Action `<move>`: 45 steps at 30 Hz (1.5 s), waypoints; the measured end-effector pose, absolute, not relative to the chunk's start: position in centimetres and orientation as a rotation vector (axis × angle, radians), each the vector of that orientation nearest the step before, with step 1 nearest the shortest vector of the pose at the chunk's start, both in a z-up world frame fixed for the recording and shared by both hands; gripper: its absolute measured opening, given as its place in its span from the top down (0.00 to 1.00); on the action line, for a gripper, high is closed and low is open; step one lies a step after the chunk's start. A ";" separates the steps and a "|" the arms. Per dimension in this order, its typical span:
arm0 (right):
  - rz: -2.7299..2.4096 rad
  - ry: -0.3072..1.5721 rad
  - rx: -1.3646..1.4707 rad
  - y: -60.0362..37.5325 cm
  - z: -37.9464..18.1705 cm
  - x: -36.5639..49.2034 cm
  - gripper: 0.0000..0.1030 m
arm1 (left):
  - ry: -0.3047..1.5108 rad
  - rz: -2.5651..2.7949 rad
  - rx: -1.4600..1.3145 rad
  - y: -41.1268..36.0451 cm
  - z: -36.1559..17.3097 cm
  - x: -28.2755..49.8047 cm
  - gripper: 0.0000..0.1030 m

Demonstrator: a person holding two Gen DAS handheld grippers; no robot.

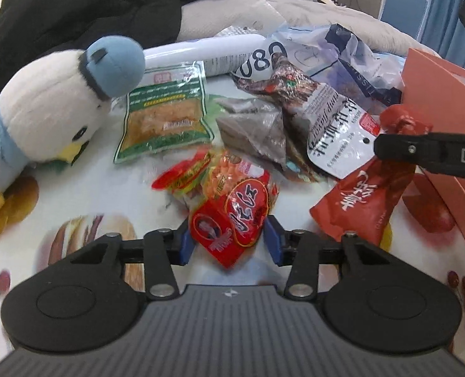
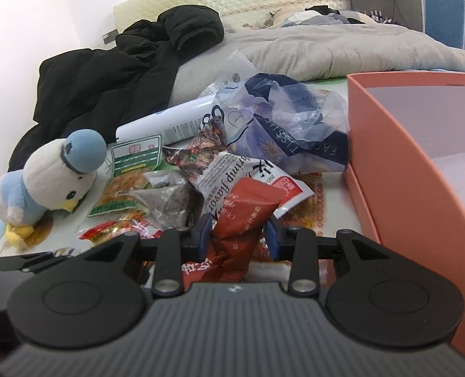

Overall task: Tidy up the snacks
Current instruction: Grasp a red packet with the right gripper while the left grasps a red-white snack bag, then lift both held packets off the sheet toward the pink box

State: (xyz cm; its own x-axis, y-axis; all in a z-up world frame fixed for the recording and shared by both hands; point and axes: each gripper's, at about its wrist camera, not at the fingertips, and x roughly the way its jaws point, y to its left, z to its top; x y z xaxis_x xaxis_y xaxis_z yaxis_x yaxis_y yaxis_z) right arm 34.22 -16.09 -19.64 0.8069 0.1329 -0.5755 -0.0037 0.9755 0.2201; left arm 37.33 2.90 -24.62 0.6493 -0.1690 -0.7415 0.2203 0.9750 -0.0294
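Between the left gripper's (image 1: 229, 242) blue pads sits a bright red snack packet (image 1: 232, 220), apparently clamped. The right gripper (image 2: 237, 235) pinches a dark red pouch (image 2: 242, 216), lifted, likely bound for the orange box (image 2: 421, 163) at its right.

Both wrist cams sit low & close, angled down across the snack pile (image 1: 257, 144), shared by both.
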 end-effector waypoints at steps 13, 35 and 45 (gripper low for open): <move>0.115 0.645 0.160 -16.1 -18.1 26.7 0.69 | 0.885 -0.192 -0.036 4.0 -23.6 26.5 0.58; 0.204 0.784 0.061 -15.5 -17.9 17.2 0.64 | 0.887 -0.212 -0.087 4.0 -23.1 13.1 0.59; 0.137 0.786 0.046 -14.5 -19.7 16.2 0.29 | 0.859 -0.199 -0.124 4.3 -23.4 12.7 0.59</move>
State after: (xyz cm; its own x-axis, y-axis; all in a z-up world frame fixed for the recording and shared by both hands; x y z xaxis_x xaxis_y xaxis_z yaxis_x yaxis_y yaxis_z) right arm 16.17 -14.48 -19.69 0.6981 0.1403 -0.7022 -0.1059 0.9901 0.0925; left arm 12.75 4.28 -23.36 0.6366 -0.2234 -0.7381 0.1240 0.9743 -0.1880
